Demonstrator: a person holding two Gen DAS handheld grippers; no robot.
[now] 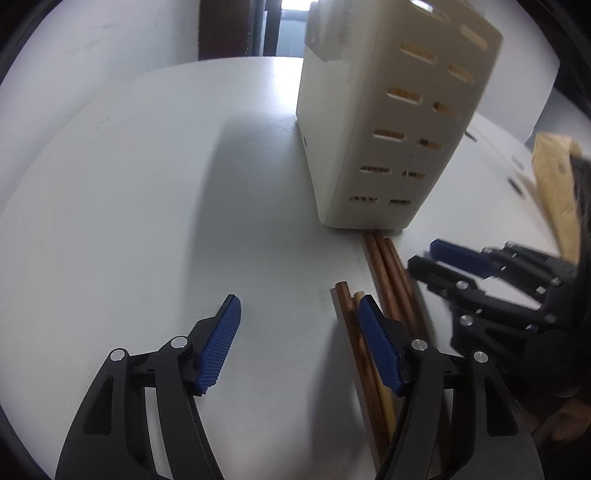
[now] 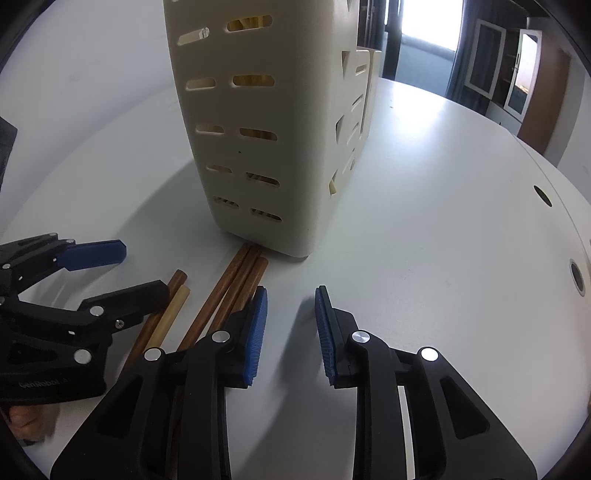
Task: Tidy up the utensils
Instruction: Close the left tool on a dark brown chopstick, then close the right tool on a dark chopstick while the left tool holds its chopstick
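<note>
A cream slotted utensil holder [image 1: 388,122] stands upright on the white table [image 1: 147,184]; it also shows in the right wrist view [image 2: 258,129], with pale utensils visible through its slots. Several brown chopsticks [image 1: 388,273] and one pale one [image 1: 384,398] lie flat in front of it, tips touching its base. They also show in the right wrist view [image 2: 229,291]. My left gripper [image 1: 299,332] is open and empty, its right finger over the chopsticks. My right gripper [image 2: 290,325] is open and empty, just right of the chopsticks.
A brown paper bag [image 1: 554,184] stands at the right of the table. Round holes [image 2: 543,195] sit in the table near its right edge. A dark doorway and a window [image 2: 424,22] lie beyond the table's far edge.
</note>
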